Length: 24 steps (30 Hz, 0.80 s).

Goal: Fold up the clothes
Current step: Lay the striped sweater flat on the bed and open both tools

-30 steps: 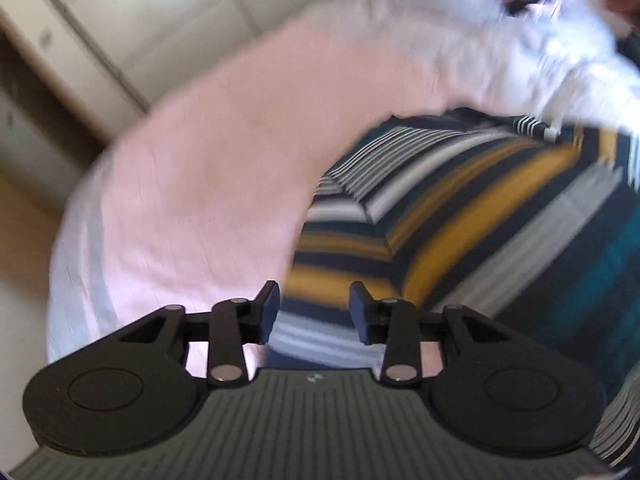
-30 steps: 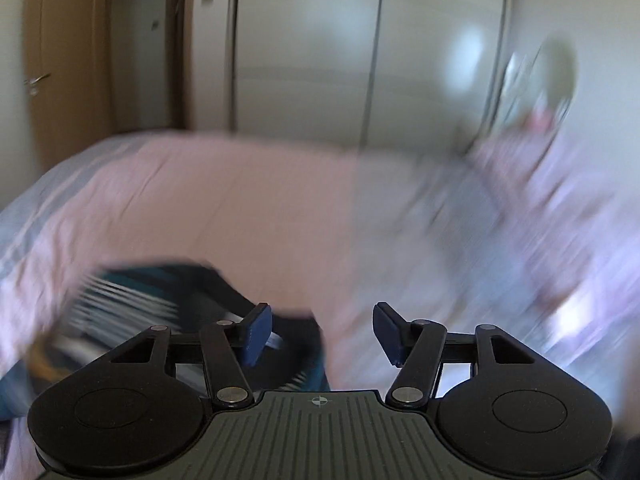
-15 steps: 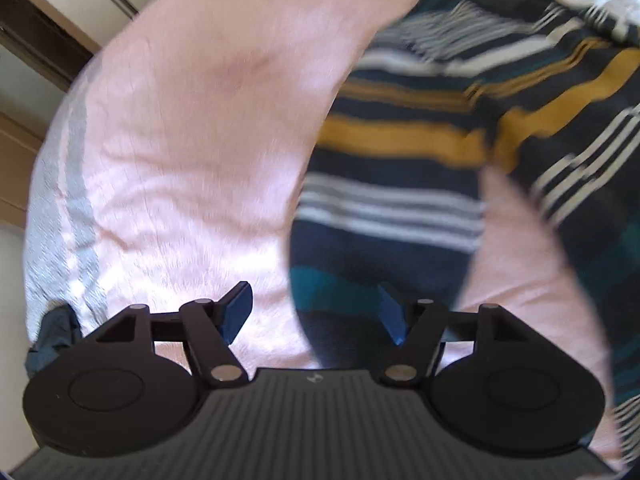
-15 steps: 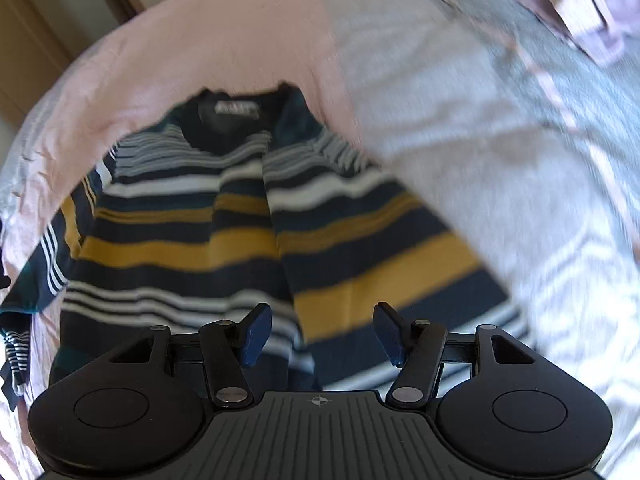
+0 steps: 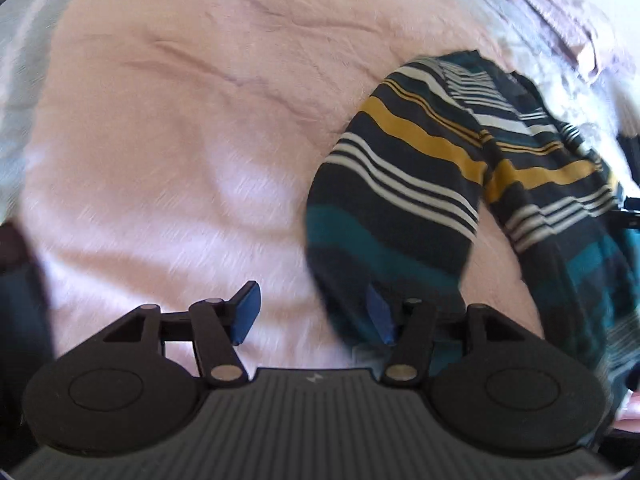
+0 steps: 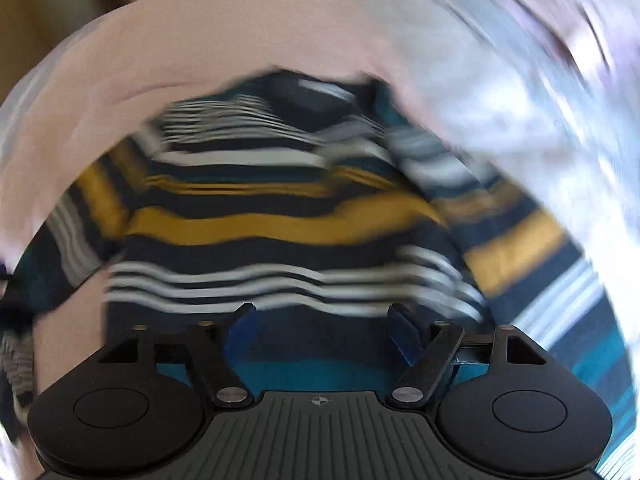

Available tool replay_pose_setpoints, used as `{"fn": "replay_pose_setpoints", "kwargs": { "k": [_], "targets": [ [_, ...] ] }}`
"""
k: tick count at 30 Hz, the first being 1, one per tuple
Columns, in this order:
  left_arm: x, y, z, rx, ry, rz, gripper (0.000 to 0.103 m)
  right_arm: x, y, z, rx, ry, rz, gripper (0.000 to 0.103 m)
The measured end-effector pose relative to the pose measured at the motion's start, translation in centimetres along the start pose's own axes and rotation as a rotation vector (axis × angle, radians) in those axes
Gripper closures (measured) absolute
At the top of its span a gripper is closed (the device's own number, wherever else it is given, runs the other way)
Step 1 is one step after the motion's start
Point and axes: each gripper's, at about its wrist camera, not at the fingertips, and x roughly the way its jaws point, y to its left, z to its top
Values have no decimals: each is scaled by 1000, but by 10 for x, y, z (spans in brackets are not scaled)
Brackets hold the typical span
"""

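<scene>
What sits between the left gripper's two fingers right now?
In the left wrist view, the left gripper, jaws closing, has bare pink bedspread and the striped sweater's sleeve edge in its gap.

A soft knit striped shirt (image 5: 420,184) lies on a matt, faintly creased pink bedspread (image 5: 180,140).

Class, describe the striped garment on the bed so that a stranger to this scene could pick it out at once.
Start with the bed, covered by a pale pink sheet. On it lies one dark navy striped top, banded in mustard yellow, white and teal, its neckline at the far end. Nothing else nearby is dark or striped: the crumpled clothes beyond it are pale.
</scene>
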Motion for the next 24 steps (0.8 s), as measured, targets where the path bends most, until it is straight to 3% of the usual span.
{"fn": "replay_pose_setpoints", "kwargs": {
  "k": [2, 6, 7, 10, 12, 14, 19, 22, 24],
  "targets": [
    [-14, -1, -21, -26, 20, -39, 49, -6, 38, -2, -118, -31, 3, 28],
    [-10, -23, -65, -34, 98, -96, 50, 0, 84, -8, -136, 14, 186, 28],
    [-9, -26, -69, -31, 100, -85, 54, 2, 95, -10, -149, 30, 231, 28],
    [-6, -37, -79, -22, 103, -47, 101, 5, 123, -15, -228, 56, 305, 28],
    [-4, -43, -86, -17, 104, -21, 101, 2, 133, -18, -245, 65, 324, 28],
    [-32, -34, -85, 5, 64, 49, 102, -2, 137, -19, -246, 75, 325, 28],
    [-110, 35, -86, -48, 16, 331, 101, -12, 138, -21, -263, 63, 310, 28],
    [-120, 63, -85, -106, 55, 388, 100, -17, 135, -22, -252, 62, 297, 28],
    [-122, 60, -81, -71, 37, 416, 95, -19, 130, -23, -231, 66, 286, 28]
  ]
}}
